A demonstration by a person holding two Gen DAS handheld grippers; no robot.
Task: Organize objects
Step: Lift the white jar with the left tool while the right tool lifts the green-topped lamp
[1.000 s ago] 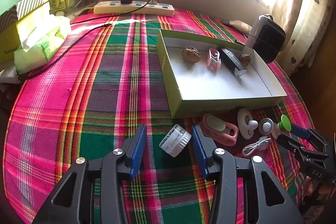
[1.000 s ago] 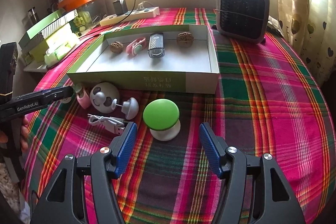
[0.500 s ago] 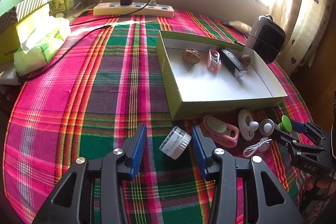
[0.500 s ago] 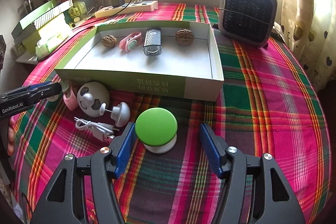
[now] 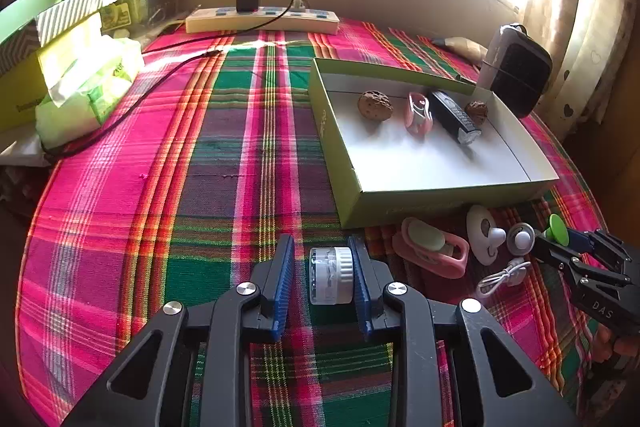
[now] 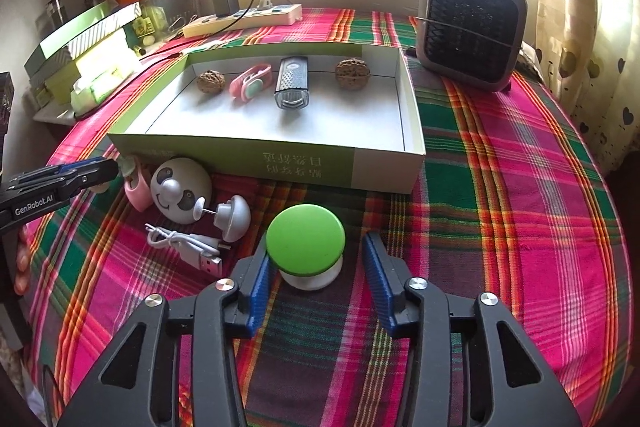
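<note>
on the plaid tablecloth (image 5: pixel 132 211), the left gripper (image 5: pixel 323 281) has its blue pads nearly closed around a small clear jar with a white cap (image 5: pixel 331 275), lying on its side; the right-hand pad touches the cap while a thin gap seems to remain on the other side, so a full pinch cannot be called from here. alongside it, the right gripper (image 6: pixel 318 281) straddles a green-topped mushroom-shaped gadget (image 6: pixel 306 247), one pad against its rim, the other standing clear, so it is bracketed rather than gripped. just beyond, a white usb cable (image 6: pixel 182 247), a round panda-faced gadget (image 6: pixel 181 189), a small grey dome-shaped piece (image 6: pixel 234 217) and a pink clip (image 5: pixel 432 247) lie loose in front of the green-sided box (image 6: pixel 240 157). inside it, set along the far wall, are two walnuts (image 6: pixel 211 81), a second pink clip (image 6: pixel 251 83) and a black bike light (image 6: pixel 292 87), so by appearances roughly four items are sorted and six wait. compared with a second ago, both sets of jaws have just been closing on their targets, and the jar, then angled loosely between wide-spread pads, now sits square between them.
</note>
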